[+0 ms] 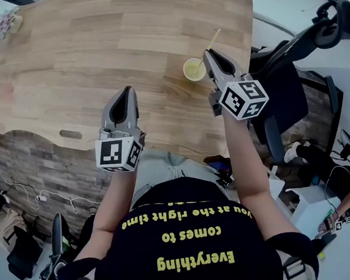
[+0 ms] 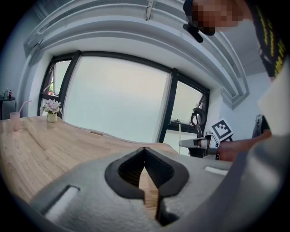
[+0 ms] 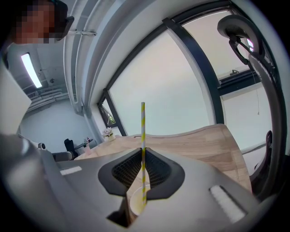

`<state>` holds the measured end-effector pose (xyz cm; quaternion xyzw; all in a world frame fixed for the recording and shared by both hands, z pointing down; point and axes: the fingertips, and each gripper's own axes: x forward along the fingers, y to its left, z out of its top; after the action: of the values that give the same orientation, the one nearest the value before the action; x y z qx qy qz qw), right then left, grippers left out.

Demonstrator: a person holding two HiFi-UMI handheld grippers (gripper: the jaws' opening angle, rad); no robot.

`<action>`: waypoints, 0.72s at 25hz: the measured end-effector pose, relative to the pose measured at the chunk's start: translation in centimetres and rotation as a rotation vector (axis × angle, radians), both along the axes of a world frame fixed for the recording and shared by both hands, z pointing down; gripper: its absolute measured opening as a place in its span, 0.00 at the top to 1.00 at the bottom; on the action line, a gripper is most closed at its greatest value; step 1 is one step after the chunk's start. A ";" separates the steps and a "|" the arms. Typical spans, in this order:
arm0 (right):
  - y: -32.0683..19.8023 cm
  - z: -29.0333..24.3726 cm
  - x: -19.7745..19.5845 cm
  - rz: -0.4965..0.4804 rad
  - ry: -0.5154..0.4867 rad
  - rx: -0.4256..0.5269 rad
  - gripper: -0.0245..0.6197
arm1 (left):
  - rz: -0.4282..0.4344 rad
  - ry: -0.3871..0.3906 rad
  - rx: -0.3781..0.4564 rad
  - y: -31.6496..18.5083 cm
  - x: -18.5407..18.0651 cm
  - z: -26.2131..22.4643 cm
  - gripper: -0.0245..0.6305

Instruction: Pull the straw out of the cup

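Head view: clamping the straw [image 1: 215, 38] in the right gripper [image 1: 208, 54], just above the cup [image 1: 194, 70] on the worktop [image 1: 92, 52]; straw slanting up and away past the tips, lower end dipping toward the cup. Hanging the left gripper [image 1: 127, 91] well apart, nearer the body.

Left gripper view: gripping nothing, tips of the left gripper [image 2: 145, 149] meeting, bare worktop ahead.

Right gripper view: pinching the straw [image 3: 143, 131] narrowly between the pads, long axis running straight up through the right gripper [image 3: 143, 152], cup [image 3: 134, 204] directly below, straw's end inside its mouth. Likely needing a pull straight up along that axis.
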<state>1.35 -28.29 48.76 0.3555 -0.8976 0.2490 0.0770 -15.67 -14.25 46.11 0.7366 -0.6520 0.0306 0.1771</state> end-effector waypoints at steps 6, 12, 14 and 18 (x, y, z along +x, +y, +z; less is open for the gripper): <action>0.3 -1.8 -0.2 0.002 -0.005 0.032 0.91 | 0.009 -0.002 0.023 0.2 -0.1 -1.1 0.96; 0.5 -3.6 -0.1 0.014 -0.008 0.068 0.91 | 0.025 -0.004 0.044 0.4 -0.1 -2.0 0.96; 0.6 -4.3 0.1 0.020 -0.010 0.079 0.91 | 0.034 -0.010 0.053 0.4 -0.1 -2.5 0.96; 0.9 -5.8 0.4 0.035 -0.016 0.101 0.91 | 0.051 -0.022 0.076 0.1 0.0 -3.5 0.96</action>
<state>1.76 -27.39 43.01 0.3726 -0.9033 0.2074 0.0475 -15.68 -14.17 42.59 0.7589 -0.6355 0.0185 0.1411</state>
